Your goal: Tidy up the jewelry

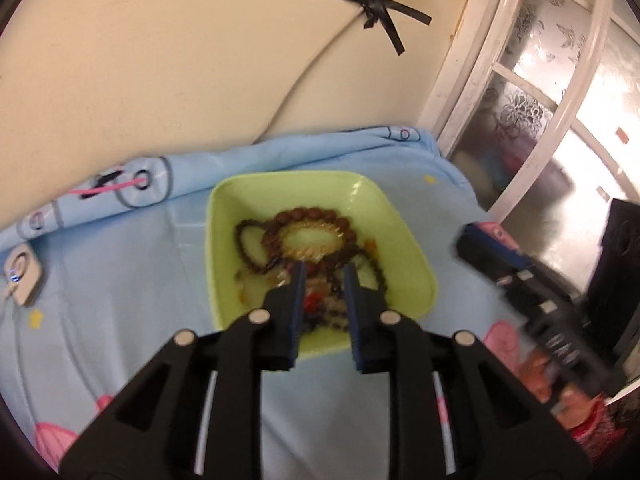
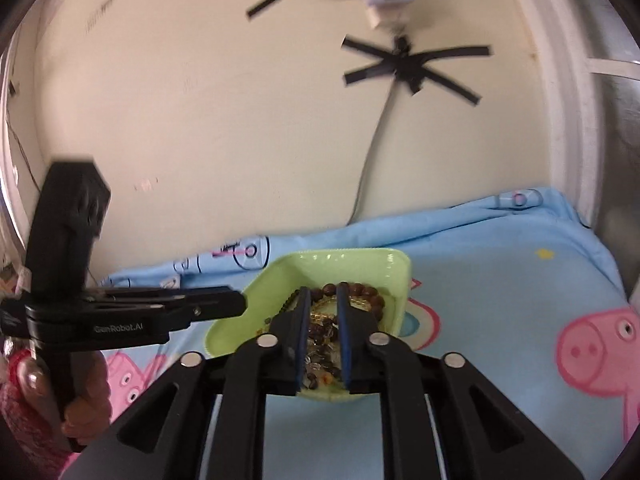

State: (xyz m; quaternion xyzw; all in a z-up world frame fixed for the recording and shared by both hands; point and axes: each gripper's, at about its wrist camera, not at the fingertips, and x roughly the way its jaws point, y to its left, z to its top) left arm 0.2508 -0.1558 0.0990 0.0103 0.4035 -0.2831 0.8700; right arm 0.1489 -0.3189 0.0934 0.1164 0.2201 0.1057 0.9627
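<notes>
Hovering: both grippers hang over one green tray (image 1: 224,240); nothing lifted, by the look of it.
Setting: tray sits on a blue cartoon-print blanket (image 1: 120,264), close to a cream wall (image 1: 160,80). Whether a bed or a counter lies under the blanket, cannot tell.
Jewelry: all heaped in the tray. A large brown bead bracelet (image 1: 320,213) lies on top, a gold stretch bracelet (image 1: 311,240) inside its loop, a thin dark bead strand (image 1: 240,240) to one side, smaller mixed beads underneath, blurred.
Left gripper (image 1: 324,270): jaws released with a clear gap, tips above the near part of the heap, gripping nothing. Aimed down the tray's length, likely to pick one piece off the pile.
Right gripper (image 2: 320,294): jaws apart too, empty, tips over the heap near the brown beads. Touching or just above, cannot tell.
Crowding: the left gripper's body shows in the right view, coming in from the side at the tray's edge; the two tools are near each other.
Step, as judged: sorting barely begun, since every piece shares the one tray.
Risk: loops overlap, so pinching one bracelet may drag its neighbours along.
Wall: black tape strips (image 2: 412,64) pin a cable there, apart from the work.
</notes>
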